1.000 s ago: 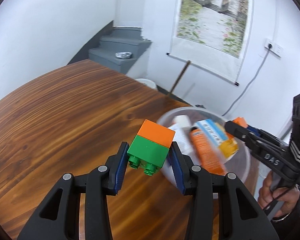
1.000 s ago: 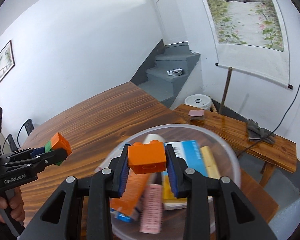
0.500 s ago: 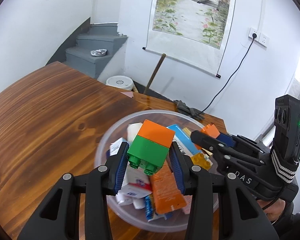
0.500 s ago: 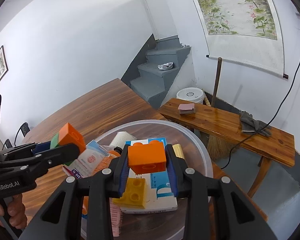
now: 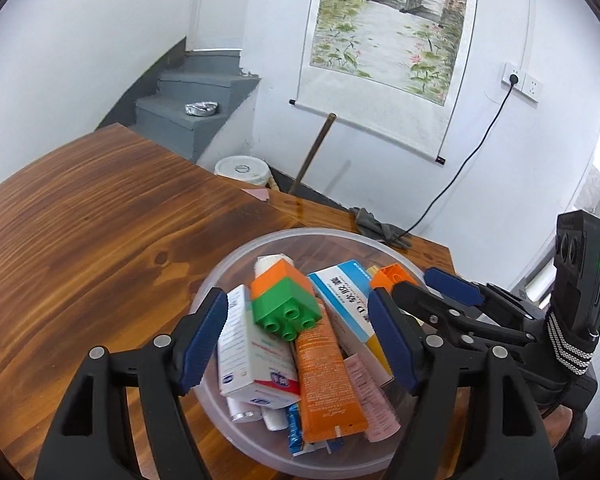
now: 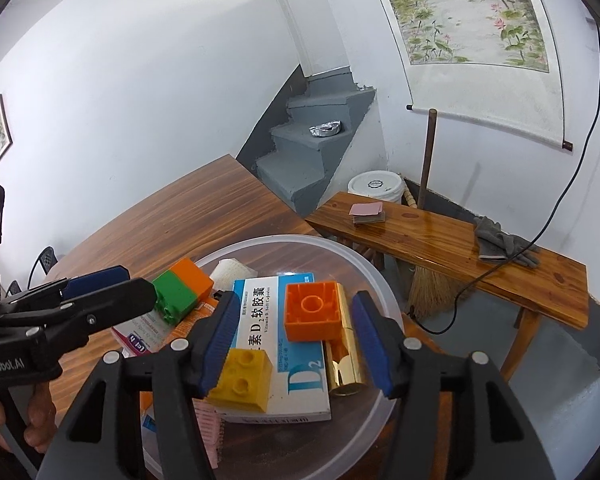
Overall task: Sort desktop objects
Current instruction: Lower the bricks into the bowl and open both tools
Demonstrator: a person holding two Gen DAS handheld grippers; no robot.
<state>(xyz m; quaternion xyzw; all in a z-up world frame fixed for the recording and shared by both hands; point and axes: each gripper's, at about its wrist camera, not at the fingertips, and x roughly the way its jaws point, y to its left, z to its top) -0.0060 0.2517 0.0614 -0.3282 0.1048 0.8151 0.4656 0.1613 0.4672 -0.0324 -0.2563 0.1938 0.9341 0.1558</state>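
A clear plastic bowl [image 5: 228, 280] [image 6: 380, 280] on the wooden table holds boxes, tubes and bricks. My left gripper [image 5: 296, 332] is open over it; the orange-and-green brick stack [image 5: 286, 300] [image 6: 182, 290] lies loose between its jaws on an orange tube [image 5: 324, 376]. My right gripper [image 6: 292, 340] is open too; the orange brick [image 6: 312, 312] sits free between its jaws on a blue-and-white box [image 6: 276, 344], beside a gold tube [image 6: 344, 364]. A yellow brick [image 6: 242, 374] lies on the box.
The wooden table [image 5: 80, 240] stretches left and back. Beyond its far edge stand a wooden bench [image 6: 460, 248] with a grey glove [image 6: 500, 240], a broom, a white bucket [image 5: 242, 170] and grey stairs.
Both grippers opened over the bowl. The orange-and-green stack and the orange brick left the jaws and now rest on the bowl's contents.
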